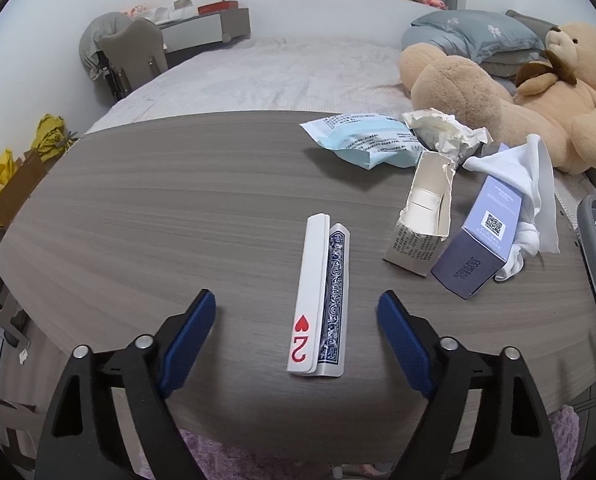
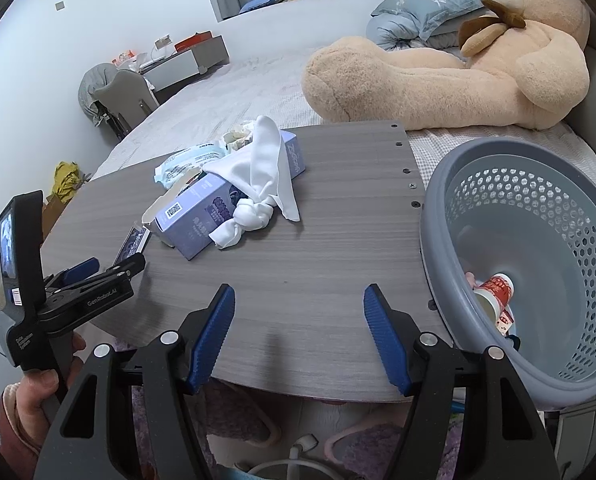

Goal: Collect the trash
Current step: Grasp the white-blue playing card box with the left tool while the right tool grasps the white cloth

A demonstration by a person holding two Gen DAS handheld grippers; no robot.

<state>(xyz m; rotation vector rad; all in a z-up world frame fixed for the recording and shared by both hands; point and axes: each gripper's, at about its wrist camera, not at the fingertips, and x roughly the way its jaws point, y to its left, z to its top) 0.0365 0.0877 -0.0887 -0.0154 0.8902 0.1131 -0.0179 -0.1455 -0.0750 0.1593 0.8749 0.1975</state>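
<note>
A bent pair of playing cards [image 1: 318,300], a two of hearts and a blue-backed one, stands on edge on the grey wood table [image 1: 138,208]. My left gripper [image 1: 298,320] is open around the cards, its blue pads clear of them on both sides. Further right lie a torn white carton [image 1: 421,220], a lavender box [image 1: 481,240], a knotted white cloth [image 1: 533,184], a blue-white pouch [image 1: 361,140] and crumpled paper [image 1: 445,132]. My right gripper [image 2: 298,300] hangs open and empty over the table's near edge. The left gripper [image 2: 110,266] also shows at the right wrist view's left side.
A grey perforated basket [image 2: 537,184] tilts at the table's right end, with a red-and-white cup [image 2: 495,292] inside. Behind the table is a bed with a big teddy bear [image 2: 437,76] and pillows. A person's hand [image 2: 38,392] holds the left gripper.
</note>
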